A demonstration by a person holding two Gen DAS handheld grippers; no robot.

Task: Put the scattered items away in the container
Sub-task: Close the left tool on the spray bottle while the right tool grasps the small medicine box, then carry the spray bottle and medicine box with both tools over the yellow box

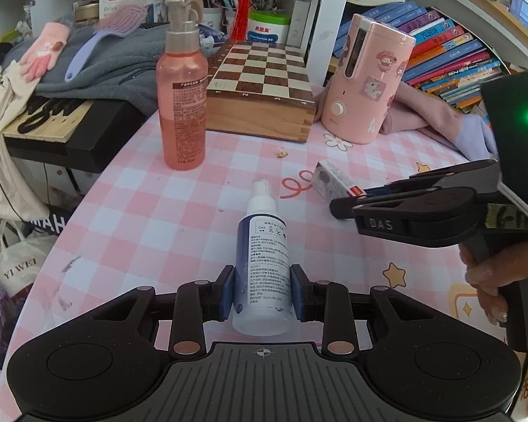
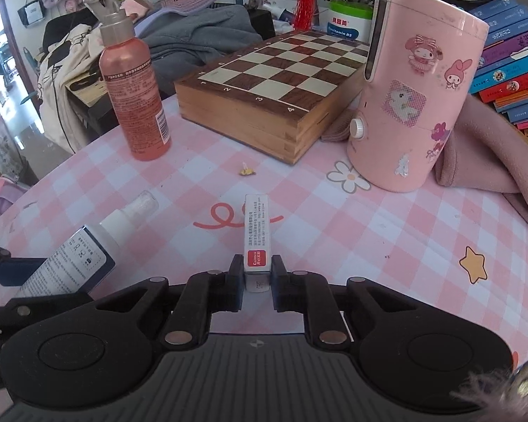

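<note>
Bench (image 1: 151, 211) with a pink and white checked cloth holds everything here. At the far left stands a tall orange-pink plastic spray bottle (image 1: 183, 105) with a grey trigger top. Next to it, further back, sits a wooden chessboard box (image 1: 264, 95) with brown and cream squares. Right of that stands a round pink machine (image 1: 366, 81) covered in cartoon stickers, touching a pink cloth (image 2: 485, 147).

Near the front, the left tongs (image 1: 262, 292) are squeezed tight on a small white and dark blue spray bottle (image 1: 262, 256) with a clear cap. Its cap points away toward the chessboard box.

To the right, the right tongs (image 2: 257, 277) are pinched on a small white box with a red label (image 2: 257, 239). Its far end lies over a red curly line printed on the cloth.
</note>
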